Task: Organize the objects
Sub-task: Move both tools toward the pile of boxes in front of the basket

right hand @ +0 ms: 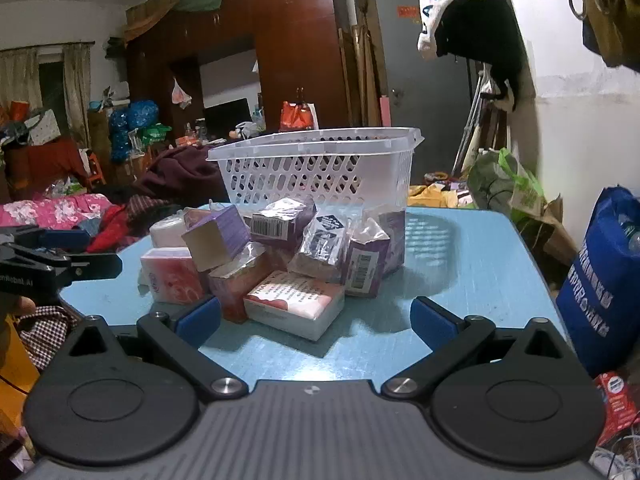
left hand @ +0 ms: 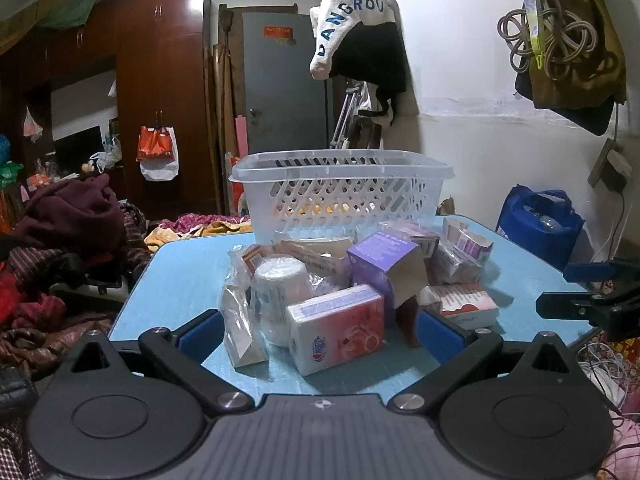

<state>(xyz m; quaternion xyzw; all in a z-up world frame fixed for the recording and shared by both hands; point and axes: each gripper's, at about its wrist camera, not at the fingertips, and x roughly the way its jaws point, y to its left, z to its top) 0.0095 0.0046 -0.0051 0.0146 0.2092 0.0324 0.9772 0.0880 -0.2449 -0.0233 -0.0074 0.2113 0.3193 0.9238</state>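
Observation:
A pile of small boxes and packets lies on the blue table, in front of a clear plastic basket. In the left wrist view a pink soap box sits nearest, with a white roll and a purple box behind it. My left gripper is open, its blue pads either side of the pink box, not touching. In the right wrist view the basket stands behind the pile, and a pink-and-white box lies nearest. My right gripper is open and empty.
The right gripper shows at the right edge of the left wrist view; the left gripper shows at the left edge of the right wrist view. A blue bag stands right of the table. Clothes heap lies left.

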